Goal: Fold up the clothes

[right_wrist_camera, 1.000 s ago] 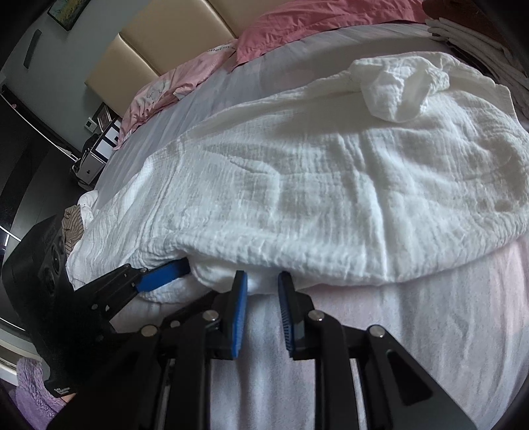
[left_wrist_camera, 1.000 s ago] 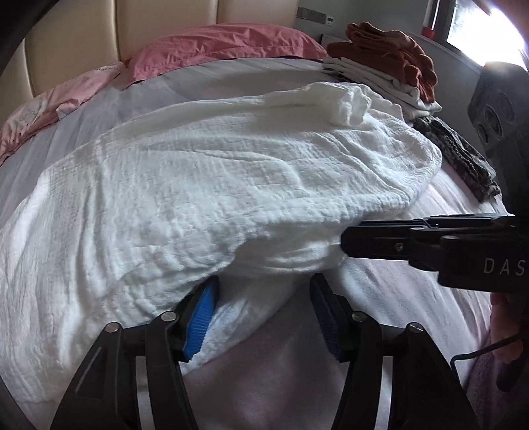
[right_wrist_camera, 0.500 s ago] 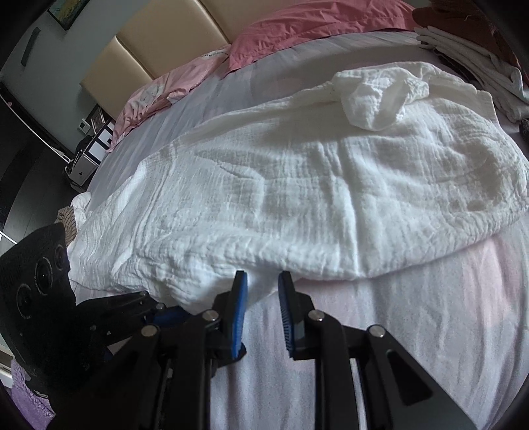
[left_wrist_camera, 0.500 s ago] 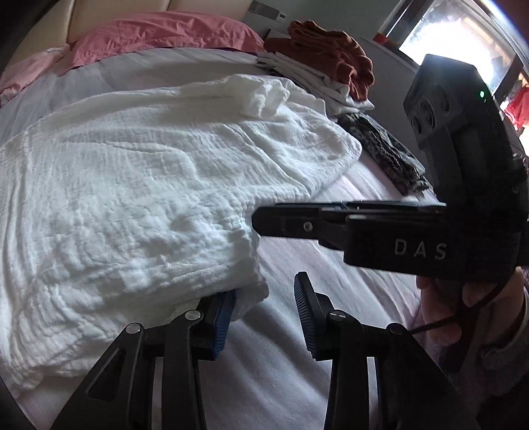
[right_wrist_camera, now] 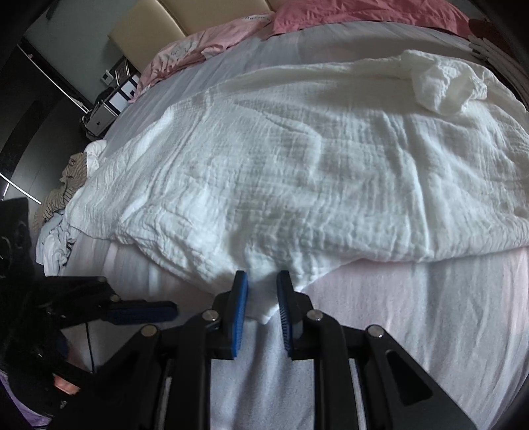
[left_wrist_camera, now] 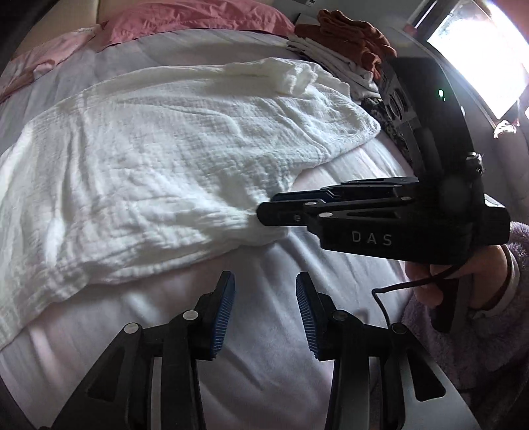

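Right gripper [right_wrist_camera: 262, 311] jaws pinching white garment [right_wrist_camera: 297, 172] hem; left gripper [left_wrist_camera: 264, 314] jaws opening, empty.

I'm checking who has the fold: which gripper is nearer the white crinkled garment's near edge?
Right. The right gripper has the white garment edge between its fingers; the left gripper is off it, over bare bedsheet, jaws opening.

Pink pillows [left_wrist_camera: 198, 16] sit up by the beige headboard [right_wrist_camera: 148, 29], bright window [left_wrist_camera: 479, 59] off to the side.
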### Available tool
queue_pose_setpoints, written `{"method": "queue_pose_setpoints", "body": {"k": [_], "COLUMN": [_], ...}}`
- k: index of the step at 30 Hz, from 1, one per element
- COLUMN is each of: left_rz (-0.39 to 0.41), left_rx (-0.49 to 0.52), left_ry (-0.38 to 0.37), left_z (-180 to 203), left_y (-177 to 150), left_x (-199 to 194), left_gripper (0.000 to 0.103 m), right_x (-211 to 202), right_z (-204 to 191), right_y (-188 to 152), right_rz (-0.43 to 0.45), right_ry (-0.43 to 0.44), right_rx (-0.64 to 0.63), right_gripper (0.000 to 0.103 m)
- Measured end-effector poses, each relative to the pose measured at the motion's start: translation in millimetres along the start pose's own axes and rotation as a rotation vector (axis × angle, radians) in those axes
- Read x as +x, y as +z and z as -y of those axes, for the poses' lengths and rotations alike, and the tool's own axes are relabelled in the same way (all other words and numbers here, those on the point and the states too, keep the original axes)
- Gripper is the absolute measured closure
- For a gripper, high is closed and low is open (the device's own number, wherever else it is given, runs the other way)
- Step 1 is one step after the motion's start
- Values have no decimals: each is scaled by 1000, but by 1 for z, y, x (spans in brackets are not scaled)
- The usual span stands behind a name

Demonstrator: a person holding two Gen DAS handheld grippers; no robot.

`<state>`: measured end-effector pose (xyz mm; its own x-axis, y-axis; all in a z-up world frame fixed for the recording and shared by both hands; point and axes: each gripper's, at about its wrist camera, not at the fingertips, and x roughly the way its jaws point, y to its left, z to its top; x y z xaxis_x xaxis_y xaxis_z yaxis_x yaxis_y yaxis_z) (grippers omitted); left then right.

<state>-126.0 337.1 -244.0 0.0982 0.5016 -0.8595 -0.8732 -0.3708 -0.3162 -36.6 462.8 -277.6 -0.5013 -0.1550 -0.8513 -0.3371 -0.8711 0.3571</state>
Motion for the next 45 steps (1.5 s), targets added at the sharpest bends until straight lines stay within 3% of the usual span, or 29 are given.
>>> {"method": "queue_pose_setpoints", "body": {"k": [5,10,18,20,21,22,26,31,34,39,45], "left_rz": [62,145,210,224,230,233,231,175,153,185,131], "left_rx": [-125,-340,-528,-561,-578,-590,-635,-662,-672,-624,-504], "left_ry": [106,222,473,522,547,566,631,629,636,654,733], "left_z": [-53,-145,-284,-309,-322,-333,-375,-407,-418,-413,-393], "left_y": [-8,-40,-91,-96,-98,-100,-106,-106,-108,-106,-89], "left_x": [-54,-122,-222,-237,-244,-247,-254,-230,-217,-208,-193], "left_gripper": [62,62,62,59,50,44,43,42,42,43,85], "right_x": [-13,-27,-19,-12,-9,-7,-4,7,11,17,19], "right_z": [-7,-12,-31,-33,-33,-34,-39,-35,-34,-35,-34], "right_y": [-1,3,14,17,19,21,28,32,33,32,31], "right_rz": [52,119,133,123,118,118,137,125,118,111,113], "right_ry": [-17,-40,-74,-107,-124,-144,-236,-314,-330,-333,-329], "right_rx": [-30,-51,-140,-150,-155,-164,-208,-206,-205,-220,-219], "right_gripper": [84,84,84,84,84,84,83,82,82,82,82]}}
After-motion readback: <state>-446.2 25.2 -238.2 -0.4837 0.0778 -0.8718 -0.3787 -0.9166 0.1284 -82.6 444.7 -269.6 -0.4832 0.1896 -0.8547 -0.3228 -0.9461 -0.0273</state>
